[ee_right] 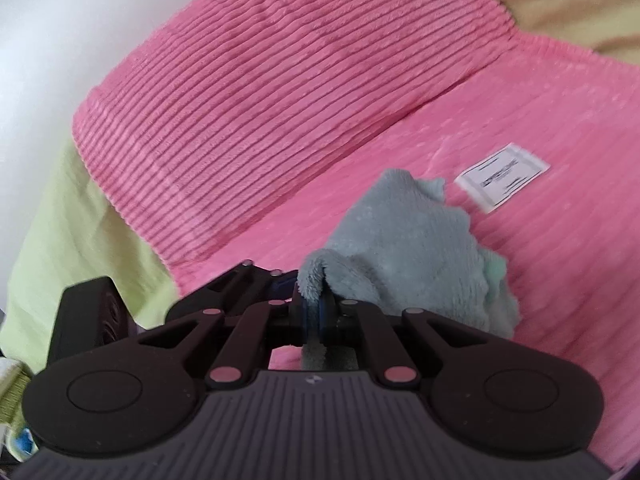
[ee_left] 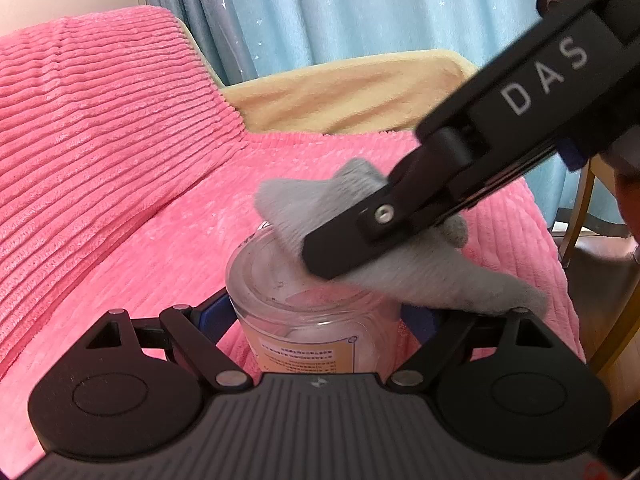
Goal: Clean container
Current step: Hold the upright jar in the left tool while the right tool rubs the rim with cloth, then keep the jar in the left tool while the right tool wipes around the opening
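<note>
Right now left gripper (ee_left: pixel 320 316) clamps the clear glass jar (ee_left: pixel 312 300) over the pink blanket (ee_left: pixel 140 200), while right gripper (ee_right: pixel 314 312), jaws pinched on grey cloth (ee_left: pixel 400 264), presses it at the jar's rim.

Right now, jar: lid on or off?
Off. The jar, held by the left gripper, shows an open rim, and the grey cloth in the right gripper sits at its mouth. No lid in view.
</note>
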Demonstrator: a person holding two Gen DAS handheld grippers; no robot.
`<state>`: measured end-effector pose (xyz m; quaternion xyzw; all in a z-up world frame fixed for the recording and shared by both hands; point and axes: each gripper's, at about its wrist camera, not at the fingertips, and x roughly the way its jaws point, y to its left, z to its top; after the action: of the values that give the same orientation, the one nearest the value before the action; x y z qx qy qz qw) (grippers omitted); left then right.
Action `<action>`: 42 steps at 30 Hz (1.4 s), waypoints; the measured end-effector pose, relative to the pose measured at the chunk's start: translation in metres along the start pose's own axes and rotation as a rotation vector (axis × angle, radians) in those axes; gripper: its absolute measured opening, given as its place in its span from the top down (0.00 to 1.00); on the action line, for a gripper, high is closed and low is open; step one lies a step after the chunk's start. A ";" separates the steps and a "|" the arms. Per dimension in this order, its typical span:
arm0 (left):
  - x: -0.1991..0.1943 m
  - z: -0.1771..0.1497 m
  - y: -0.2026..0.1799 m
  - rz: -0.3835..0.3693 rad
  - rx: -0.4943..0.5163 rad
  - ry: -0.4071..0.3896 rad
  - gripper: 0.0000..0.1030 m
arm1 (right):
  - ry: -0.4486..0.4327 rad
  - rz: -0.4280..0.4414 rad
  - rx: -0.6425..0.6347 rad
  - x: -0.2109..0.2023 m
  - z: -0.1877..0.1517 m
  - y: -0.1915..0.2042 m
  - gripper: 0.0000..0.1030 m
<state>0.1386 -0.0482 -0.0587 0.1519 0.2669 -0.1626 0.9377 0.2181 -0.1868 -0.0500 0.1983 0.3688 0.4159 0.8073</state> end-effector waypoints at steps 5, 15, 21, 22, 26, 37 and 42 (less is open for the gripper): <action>0.000 -0.003 0.002 -0.006 -0.006 -0.006 0.16 | -0.024 -0.001 0.003 0.011 0.002 0.003 0.98; 0.000 0.009 0.007 -0.007 -0.036 -0.002 0.17 | -0.085 -0.056 -0.033 0.021 0.011 0.000 0.99; 0.005 0.016 0.010 -0.005 -0.019 -0.006 0.17 | -0.088 -0.148 -0.085 0.008 0.016 -0.003 0.99; 0.006 0.018 0.012 -0.007 -0.020 -0.007 0.17 | -0.081 -0.156 -0.086 0.005 0.016 -0.005 0.99; 0.010 0.022 0.018 -0.012 -0.021 -0.010 0.17 | -0.047 -0.153 -0.087 -0.008 0.013 -0.007 0.98; 0.029 0.026 0.044 -0.008 -0.005 -0.010 0.16 | 0.029 0.005 -0.018 -0.010 0.000 -0.008 0.98; 0.033 0.027 0.040 -0.004 -0.018 -0.009 0.16 | 0.008 0.034 0.023 0.006 0.003 -0.007 0.98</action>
<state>0.1926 -0.0298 -0.0475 0.1422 0.2646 -0.1624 0.9399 0.2263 -0.1858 -0.0558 0.2120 0.3736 0.4260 0.7963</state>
